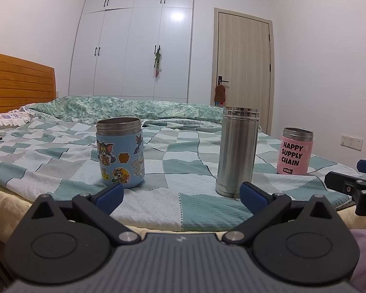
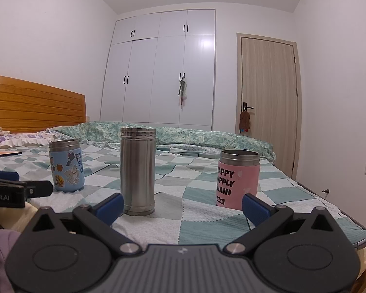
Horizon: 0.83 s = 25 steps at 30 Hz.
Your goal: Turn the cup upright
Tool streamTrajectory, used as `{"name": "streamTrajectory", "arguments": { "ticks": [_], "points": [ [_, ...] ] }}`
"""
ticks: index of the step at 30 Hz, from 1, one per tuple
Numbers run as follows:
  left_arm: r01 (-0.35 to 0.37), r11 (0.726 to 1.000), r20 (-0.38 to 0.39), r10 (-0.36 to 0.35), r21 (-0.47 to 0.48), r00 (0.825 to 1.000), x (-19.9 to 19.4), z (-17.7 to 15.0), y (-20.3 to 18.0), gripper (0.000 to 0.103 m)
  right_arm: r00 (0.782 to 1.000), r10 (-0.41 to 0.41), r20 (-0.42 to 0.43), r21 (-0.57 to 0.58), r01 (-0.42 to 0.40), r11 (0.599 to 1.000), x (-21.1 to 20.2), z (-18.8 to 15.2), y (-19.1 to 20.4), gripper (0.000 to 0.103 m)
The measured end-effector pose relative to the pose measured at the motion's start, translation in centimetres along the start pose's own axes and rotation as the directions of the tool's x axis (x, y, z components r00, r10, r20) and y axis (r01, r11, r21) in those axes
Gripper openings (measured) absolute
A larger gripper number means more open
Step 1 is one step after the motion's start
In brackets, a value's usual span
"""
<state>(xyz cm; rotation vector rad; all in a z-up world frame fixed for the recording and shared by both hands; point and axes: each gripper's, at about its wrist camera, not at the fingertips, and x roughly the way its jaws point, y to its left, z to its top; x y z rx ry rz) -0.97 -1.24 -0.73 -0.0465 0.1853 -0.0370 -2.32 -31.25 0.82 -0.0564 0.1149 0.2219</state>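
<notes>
Three cups stand upright on the checked bedspread (image 1: pixel 173 202), mouths up. A blue cartoon-sticker cup (image 1: pixel 120 152) is at the left, a tall steel cup (image 1: pixel 236 151) in the middle, a pink "HAPPY SUPPLY CHAIN" cup (image 1: pixel 295 151) at the right. In the right wrist view they show as the blue cup (image 2: pixel 66 166), steel cup (image 2: pixel 137 171) and pink cup (image 2: pixel 238 178). My left gripper (image 1: pixel 180 197) is open and empty at the near bed edge, short of the blue and steel cups. My right gripper (image 2: pixel 181 207) is open and empty, short of the steel and pink cups.
A folded green quilt (image 1: pixel 124 107) lies across the far side of the bed. A wooden headboard (image 1: pixel 17 83) is at the left, with pillows below it. White wardrobes (image 1: pixel 134 48) and a closed door (image 1: pixel 244 68) stand behind. Each gripper shows at the edge of the other's view.
</notes>
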Motion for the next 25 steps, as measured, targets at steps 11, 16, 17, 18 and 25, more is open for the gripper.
{"name": "streamTrajectory", "arguments": {
  "ticks": [11, 16, 17, 18, 25],
  "points": [
    [-0.001, 1.000, 0.005, 0.001, 0.002, 1.000, 0.01, 0.02, -0.14, 0.103, 1.000, 0.000, 0.000, -0.001, 0.000, 1.000, 0.02, 0.00, 0.00, 0.103],
    [-0.001, 1.000, 0.006, 0.001, 0.002, 1.000, -0.04, 0.04, -0.15, 0.103, 1.000, 0.000, -0.001, -0.001, 0.000, 1.000, 0.00, 0.02, 0.01, 0.103],
    [-0.002, 1.000, 0.006, 0.001, 0.003, 1.000, -0.02, 0.04, -0.16, 0.103, 1.000, 0.000, -0.001, -0.001, 0.000, 1.000, 0.03, 0.00, 0.00, 0.103],
    [0.000, 1.000, 0.006, 0.000, 0.003, 1.000, -0.04, 0.04, -0.15, 0.103, 1.000, 0.000, 0.000, -0.001, 0.000, 1.000, 0.00, 0.02, 0.00, 0.103],
    [0.001, 1.000, 0.005, -0.001, 0.008, 1.000, -0.05, -0.02, -0.21, 0.103, 1.000, 0.000, 0.000, -0.001, 0.000, 1.000, 0.00, 0.02, -0.01, 0.103]
  ]
}}
